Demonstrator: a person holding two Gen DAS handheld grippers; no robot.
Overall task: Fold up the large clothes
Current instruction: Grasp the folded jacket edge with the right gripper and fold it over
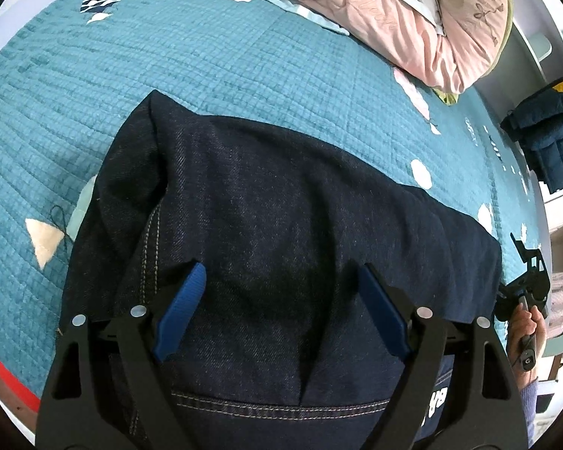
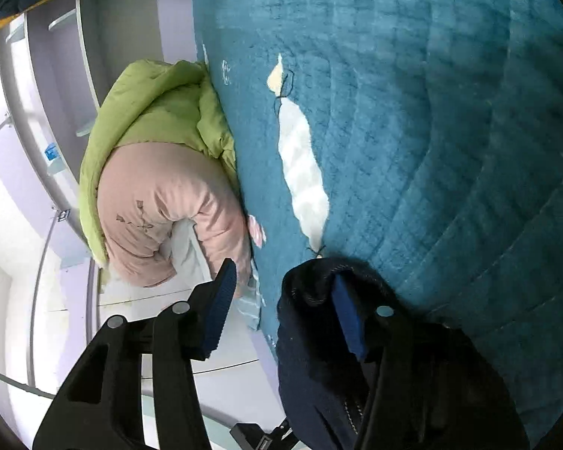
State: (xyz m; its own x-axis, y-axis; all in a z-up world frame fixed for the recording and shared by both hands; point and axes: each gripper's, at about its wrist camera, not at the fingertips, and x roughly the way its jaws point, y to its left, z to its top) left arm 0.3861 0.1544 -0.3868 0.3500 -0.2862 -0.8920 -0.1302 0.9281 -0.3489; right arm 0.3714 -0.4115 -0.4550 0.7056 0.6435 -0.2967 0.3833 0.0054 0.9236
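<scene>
Dark blue jeans (image 1: 266,202) lie folded on the teal quilted bed (image 1: 206,75). My left gripper (image 1: 281,296) is open, its blue pads spread wide just above the denim, holding nothing. In the right wrist view the jeans' edge (image 2: 311,356) bunches around the right blue pad (image 2: 347,315). My right gripper (image 2: 281,300) is open, its left pad (image 2: 219,303) standing clear of the cloth. The right gripper also shows in the left wrist view (image 1: 525,281) at the jeans' right edge.
A pink and green rolled duvet (image 1: 424,18) lies at the head of the bed; it also shows in the right wrist view (image 2: 157,187). A dark blue jacket (image 1: 548,135) hangs at the right. The bed's edge and pale floor (image 2: 56,281) lie to the left.
</scene>
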